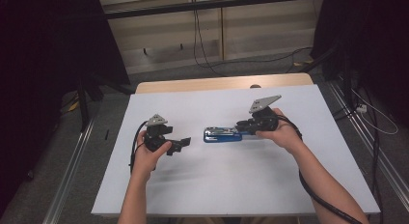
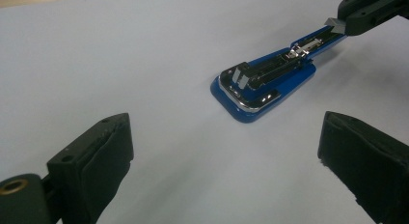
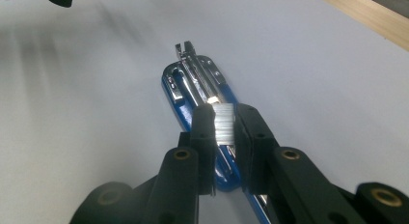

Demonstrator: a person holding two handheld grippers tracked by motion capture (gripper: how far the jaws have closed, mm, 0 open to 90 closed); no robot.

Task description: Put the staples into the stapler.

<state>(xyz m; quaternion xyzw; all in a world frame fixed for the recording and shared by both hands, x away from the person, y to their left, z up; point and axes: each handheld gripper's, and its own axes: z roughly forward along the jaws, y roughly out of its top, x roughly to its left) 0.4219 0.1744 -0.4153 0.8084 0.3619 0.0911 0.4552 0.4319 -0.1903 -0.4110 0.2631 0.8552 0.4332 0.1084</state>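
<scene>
High view: an opened blue-and-chrome stapler [image 1: 222,134] lies mid-counter [image 1: 231,185]. The right tongs [image 3: 224,122] pinch a silvery strip of staples [image 3: 223,123] just above its rear, jaws nearly closed. It should be lowered straight into the channel. The left tongs [image 2: 224,151] gape wide, empty, near the stapler's front.

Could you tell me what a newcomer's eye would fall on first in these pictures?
Probably the glossy blue stapler with its chrome staple channel laid open, lying near the middle of the white table top. Next, the right gripper, its black fingers shut on a silvery strip of staples above the stapler's rear. The left gripper rests open alongside.
</scene>
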